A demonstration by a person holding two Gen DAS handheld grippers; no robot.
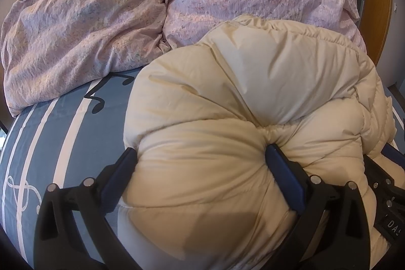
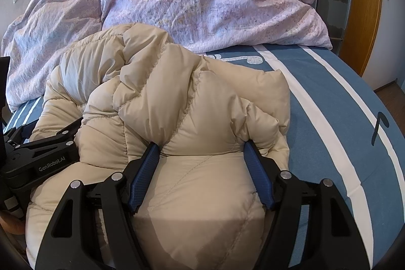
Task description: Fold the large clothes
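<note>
Cream down jacket (image 1: 227, 98) | soft, light, slippery | left gripper (image 1: 202, 158) and right gripper (image 2: 200, 151) both clamped on puffy folds | grip quilted seams.

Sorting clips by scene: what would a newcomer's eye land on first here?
A puffy cream down jacket bunched on the blue striped bedsheet, with both grippers clamped into it: the left gripper squeezes a fat bulge, the right gripper another fold. Behind lies a rumpled pink duvet.
</note>
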